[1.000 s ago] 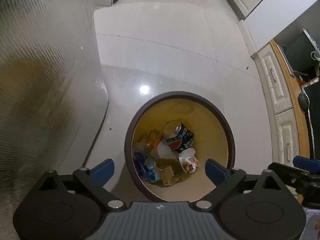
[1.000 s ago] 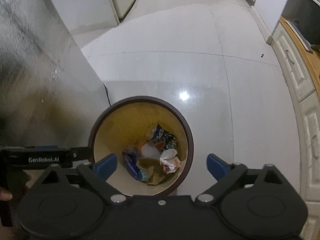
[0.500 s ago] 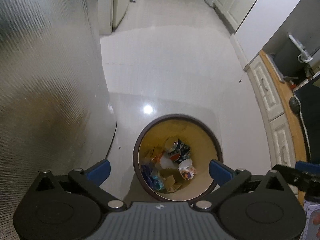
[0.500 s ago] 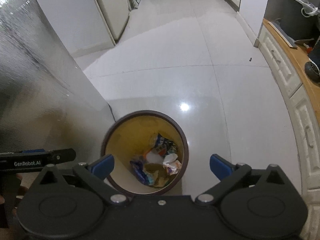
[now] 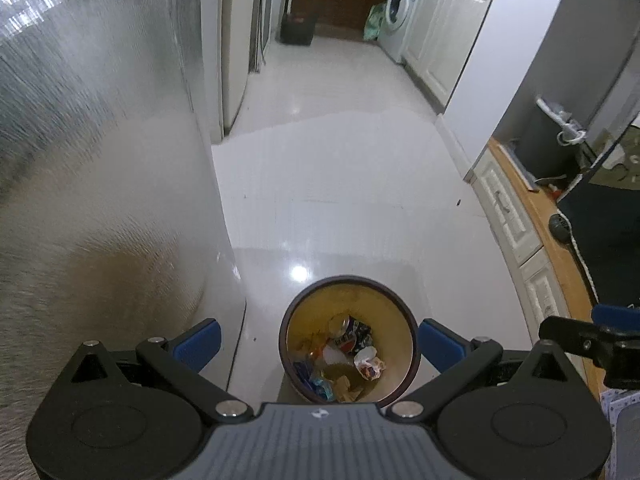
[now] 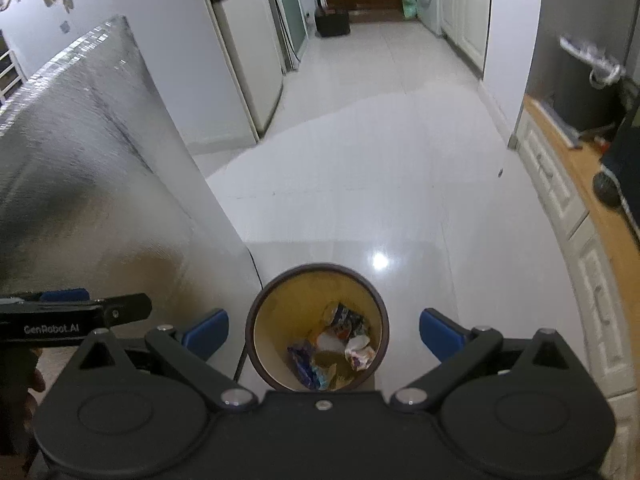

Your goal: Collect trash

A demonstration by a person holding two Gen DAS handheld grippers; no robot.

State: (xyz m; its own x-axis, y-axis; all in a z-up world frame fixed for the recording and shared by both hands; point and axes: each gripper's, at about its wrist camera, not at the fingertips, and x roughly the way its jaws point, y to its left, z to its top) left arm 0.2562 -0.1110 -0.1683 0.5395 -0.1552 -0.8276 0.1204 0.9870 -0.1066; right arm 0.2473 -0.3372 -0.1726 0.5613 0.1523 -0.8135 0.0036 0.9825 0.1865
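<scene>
trash: crumpled wrappers, a dented drink can [image 5: 349,332] and a wadded white paper [image 6: 360,351] lie inside the bin
bin: round brown-rimmed wastebasket with yellow inside [image 5: 384,312], standing on the glossy white tiled floor [image 5: 340,184]
left gripper [image 5: 318,344]: above the bin, blue-tipped fingers wide apart, empty
right gripper [image 6: 324,330]: likewise, fingers apart, empty
beside: textured silver panel [image 6: 92,184] left of the bin

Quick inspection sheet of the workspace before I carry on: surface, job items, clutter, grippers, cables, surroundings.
Surface: glossy white tiled floor, one small dark speck.
Job's things: round bin upright, holding a can, crumpled wrapper, blue packet.
Clutter: nothing seen on the floor near the bin.
Grippers: left gripper open, empty; right gripper open, empty; both above the bin.
Cables: white cord on the counter.
Surroundings: fridge, washing machine, cabinets.
</scene>
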